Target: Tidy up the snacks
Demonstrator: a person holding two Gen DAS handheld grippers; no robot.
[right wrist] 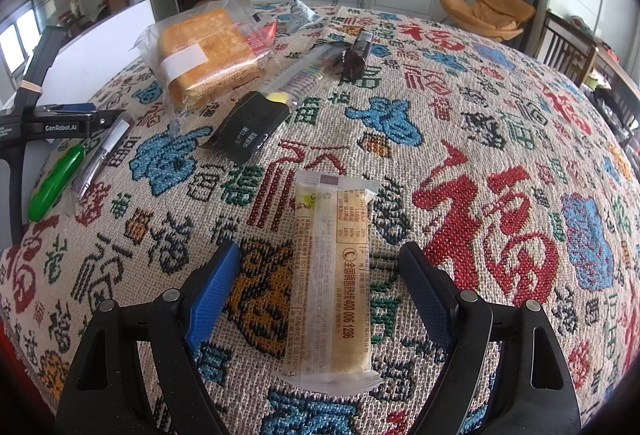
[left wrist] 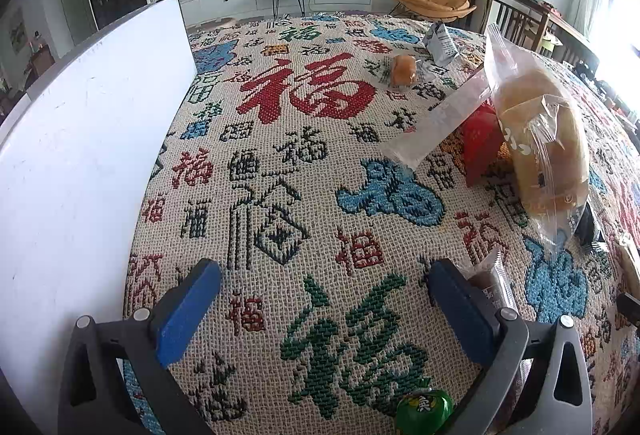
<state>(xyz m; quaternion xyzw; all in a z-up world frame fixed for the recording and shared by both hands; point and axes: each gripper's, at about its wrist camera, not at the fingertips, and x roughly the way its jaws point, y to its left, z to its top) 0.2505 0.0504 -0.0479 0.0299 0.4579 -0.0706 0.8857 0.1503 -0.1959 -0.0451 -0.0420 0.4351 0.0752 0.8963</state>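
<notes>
Right hand-held gripper (right wrist: 320,275) spread wide, a wrapped snack bar (right wrist: 332,275) lying untouched between its fingers on the patterned cloth (right wrist: 500,155). Left hand-held gripper (left wrist: 324,299) also wide, empty; bagged bread (left wrist: 540,139) lies near, a white box (left wrist: 80,139) at its left.

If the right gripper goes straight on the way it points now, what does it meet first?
Most likely the pale wrapped snack bar: it lies lengthwise between the open fingers of the right gripper, on the patterned cloth. How far above it the fingers are is unclear.

We're seeing our left claw (left wrist: 324,311) hanging wide open over the patterned counter (left wrist: 280,163), bread bag (left wrist: 536,139) sitting off right.
</notes>
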